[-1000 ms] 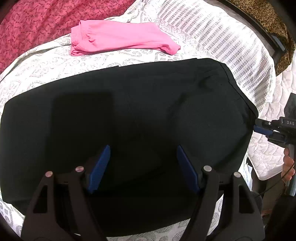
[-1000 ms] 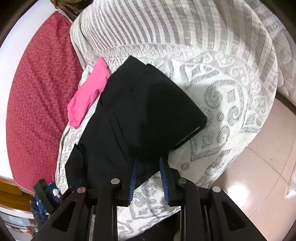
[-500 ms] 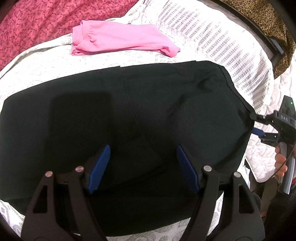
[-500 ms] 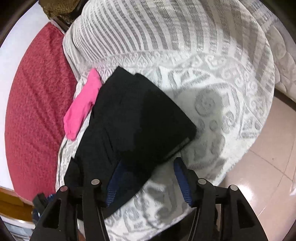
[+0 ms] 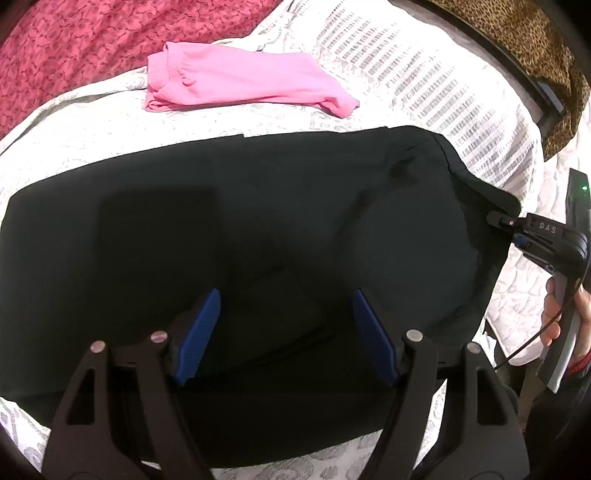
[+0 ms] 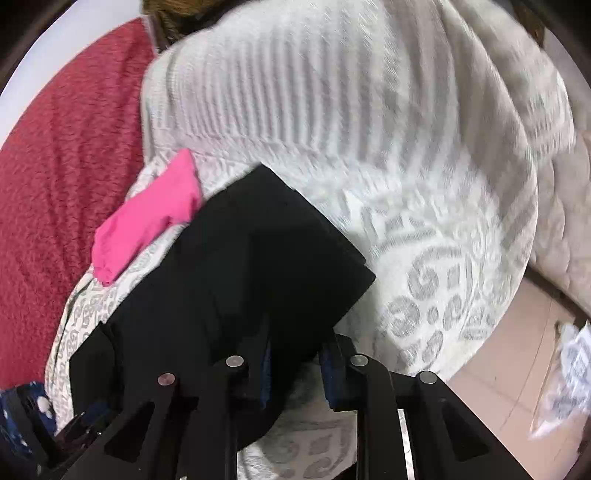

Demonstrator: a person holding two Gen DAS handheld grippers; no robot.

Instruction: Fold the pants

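Note:
Black pants (image 5: 295, 206) lie folded into a broad rectangle on the white patterned bedspread (image 5: 424, 74). My left gripper (image 5: 285, 295) hovers open over their near half, with only flat cloth below its blue pads. My right gripper (image 5: 498, 219) is at the pants' far right corner, which is drawn out to a point toward it. In the right wrist view the black pants (image 6: 258, 251) reach into my right gripper (image 6: 295, 343). Its jaws are closing, with the dark edge of the cloth between the pads.
A folded pink garment (image 5: 240, 81) lies beyond the pants, also visible as pink cloth (image 6: 147, 218) at their far left. A red blanket (image 5: 74, 44) covers the bed's far side. Leopard-print fabric (image 5: 517, 33) hangs at top right. Tiled floor (image 6: 498, 369) lies past the bed's edge.
My right gripper opened wide half a second ago and has closed again on the pants' corner, moving in over the cloth. The left gripper has stayed put.

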